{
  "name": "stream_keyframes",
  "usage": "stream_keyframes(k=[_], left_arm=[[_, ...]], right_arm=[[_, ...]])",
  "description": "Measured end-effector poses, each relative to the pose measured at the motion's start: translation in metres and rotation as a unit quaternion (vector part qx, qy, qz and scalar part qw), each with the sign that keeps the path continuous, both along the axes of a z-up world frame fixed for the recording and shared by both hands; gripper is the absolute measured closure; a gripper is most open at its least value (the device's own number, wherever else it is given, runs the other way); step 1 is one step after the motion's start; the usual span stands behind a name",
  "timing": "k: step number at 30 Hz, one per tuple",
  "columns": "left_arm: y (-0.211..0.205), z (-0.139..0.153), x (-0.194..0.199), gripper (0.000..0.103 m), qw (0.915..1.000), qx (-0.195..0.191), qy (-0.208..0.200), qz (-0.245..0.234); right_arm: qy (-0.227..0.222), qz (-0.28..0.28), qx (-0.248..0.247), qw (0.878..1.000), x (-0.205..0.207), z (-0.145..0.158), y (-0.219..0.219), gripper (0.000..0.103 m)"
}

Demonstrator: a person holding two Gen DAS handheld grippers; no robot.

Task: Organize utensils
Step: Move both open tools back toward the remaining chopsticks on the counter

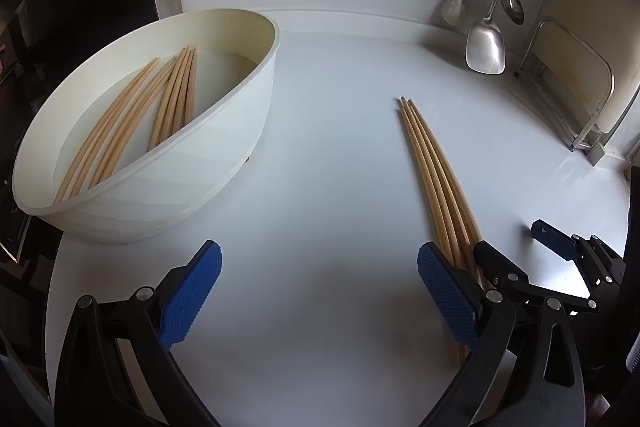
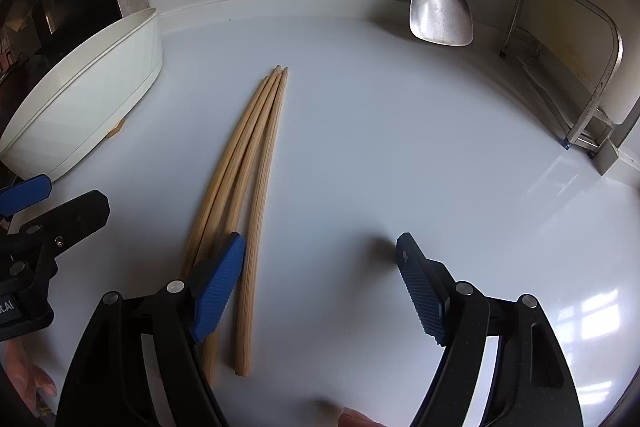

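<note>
White and glossy, the desk (image 1: 340, 155) runs back to a white wall, where a metal spatula (image 1: 485, 47) and a ladle (image 1: 514, 7) hang beside a white brush (image 1: 454, 5). At the right edge stands a metal rack (image 2: 592, 75).

On the left of the desk sits a white basin (image 1: 224, 147), and inside it lie several wooden chopsticks (image 1: 172, 107), slanting along its floor with their ends toward the near rim.

More loose chopsticks (image 2: 248, 163) lie together flat on the bare desk, right of the basin and well apart from it, tips bunched at the far end and fanning slightly toward the camera.

The left gripper (image 1: 320, 291) hovers over the desk with its blue-padded fingers (image 1: 192, 291) spread wide and nothing between them; the loose chopsticks pass just outside its right finger.

The right gripper (image 2: 320, 287) also has its fingers (image 2: 218, 287) spread wide. Its left finger sits over the thick ends of the loose chopsticks, one of which lies just inside the gap, not pinched. Part of a person's hand (image 2: 32, 379) shows at the lower left of the right wrist view.
</note>
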State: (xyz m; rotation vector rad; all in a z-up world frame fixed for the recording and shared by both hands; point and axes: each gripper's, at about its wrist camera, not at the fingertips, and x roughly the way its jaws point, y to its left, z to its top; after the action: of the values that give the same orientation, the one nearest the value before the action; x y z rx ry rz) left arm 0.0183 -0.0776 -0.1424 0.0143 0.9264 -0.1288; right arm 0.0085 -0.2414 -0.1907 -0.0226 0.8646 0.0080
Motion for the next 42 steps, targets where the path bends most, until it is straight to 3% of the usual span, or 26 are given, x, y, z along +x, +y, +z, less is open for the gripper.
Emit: stream_keyframes(k=[23, 42], left_arm=[[-0.024, -0.007, 0.011, 0.006, 0.9999, 0.009, 0.007, -0.008], [-0.047, -0.03, 0.023, 0.006, 0.9989, 0.021, 0.032, -0.027]], right_arm=[[0.003, -0.035, 0.004, 0.999, -0.005, 0.0, -0.047, 0.029], [-0.002, -0.012, 0.005, 1.0, -0.004, 0.001, -0.058, 0.029]])
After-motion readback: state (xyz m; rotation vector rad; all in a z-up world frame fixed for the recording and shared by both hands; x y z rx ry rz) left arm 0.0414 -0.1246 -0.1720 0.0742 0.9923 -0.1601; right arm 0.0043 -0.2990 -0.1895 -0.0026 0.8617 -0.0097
